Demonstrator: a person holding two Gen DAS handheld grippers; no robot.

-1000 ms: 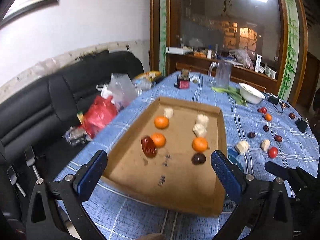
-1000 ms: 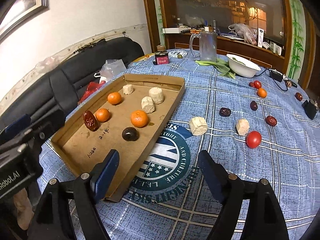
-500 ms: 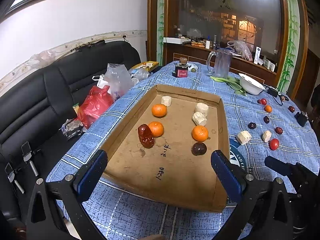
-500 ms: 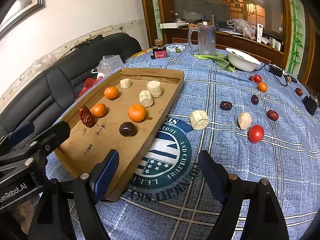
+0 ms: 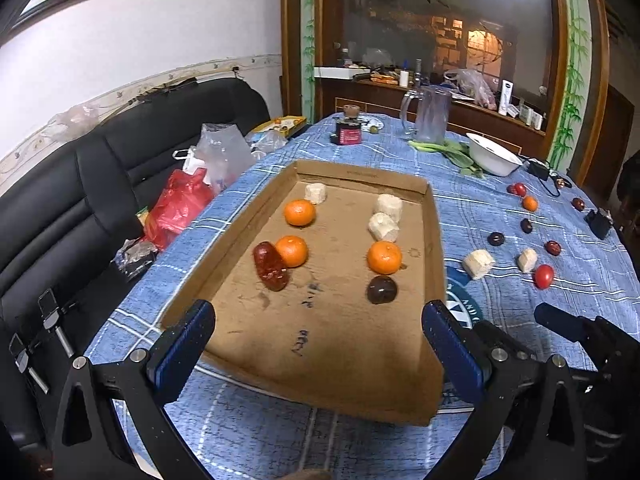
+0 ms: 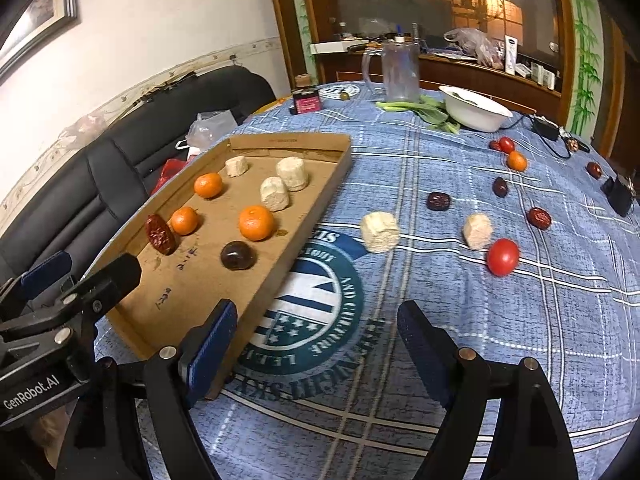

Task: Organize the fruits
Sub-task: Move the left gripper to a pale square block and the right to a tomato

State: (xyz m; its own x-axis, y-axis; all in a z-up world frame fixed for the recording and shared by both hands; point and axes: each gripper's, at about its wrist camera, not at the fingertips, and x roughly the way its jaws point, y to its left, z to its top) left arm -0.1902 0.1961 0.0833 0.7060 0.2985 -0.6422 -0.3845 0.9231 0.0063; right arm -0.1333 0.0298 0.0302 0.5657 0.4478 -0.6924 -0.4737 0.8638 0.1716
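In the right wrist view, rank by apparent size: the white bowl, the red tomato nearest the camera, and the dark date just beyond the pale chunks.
1. white bowl, though farthest away
2. red tomato
3. dark date; it lies farther off, so its true size against the tomato is unsure

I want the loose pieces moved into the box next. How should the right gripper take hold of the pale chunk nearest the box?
Grip the pale chunk across its two flatter sides, coming down from above. It sits alone on the tablecloth, clear of the cardboard box and the date, so the right gripper, open and empty, probably has room either side.
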